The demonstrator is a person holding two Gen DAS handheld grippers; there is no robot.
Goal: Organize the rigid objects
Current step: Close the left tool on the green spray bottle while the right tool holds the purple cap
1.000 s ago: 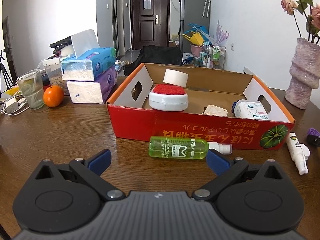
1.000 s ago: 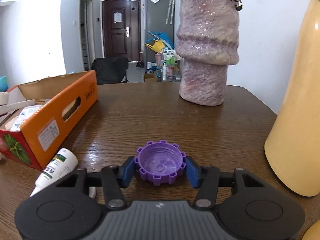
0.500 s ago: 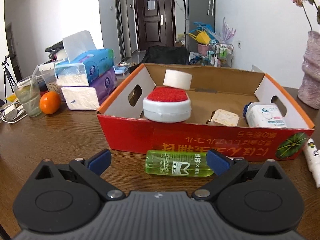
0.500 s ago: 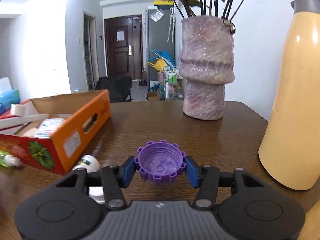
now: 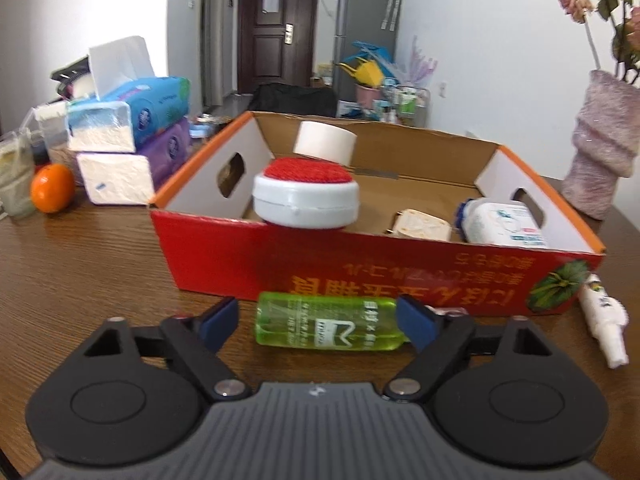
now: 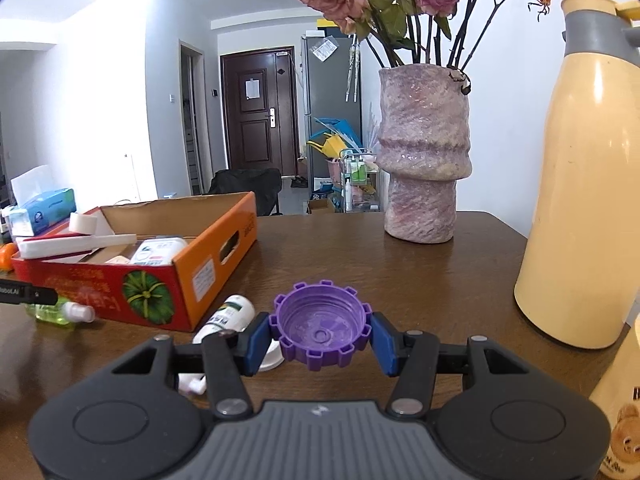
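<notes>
A green spray bottle (image 5: 328,326) lies on its side on the wooden table in front of the red cardboard box (image 5: 360,264). My left gripper (image 5: 320,322) is open with its blue fingers on either side of the bottle. My right gripper (image 6: 320,336) is shut on a purple toothed cap (image 6: 320,330) and holds it above the table. The box (image 6: 160,280) holds a red-topped white case (image 5: 306,198), a tape roll (image 5: 325,142), a beige item (image 5: 422,224) and a white container (image 5: 504,224). A white tube (image 5: 602,316) lies right of the box, also in the right wrist view (image 6: 228,316).
Stacked tissue packs (image 5: 128,140), an orange (image 5: 52,188) and a glass (image 5: 14,184) stand left of the box. A purple vase (image 6: 422,152) with dried roses stands at the back right. A tall cream thermos (image 6: 588,184) stands at the right.
My left gripper has moved forward, so the green bottle now lies between its fingers. My right gripper has risen with the purple cap and turned toward the box.
</notes>
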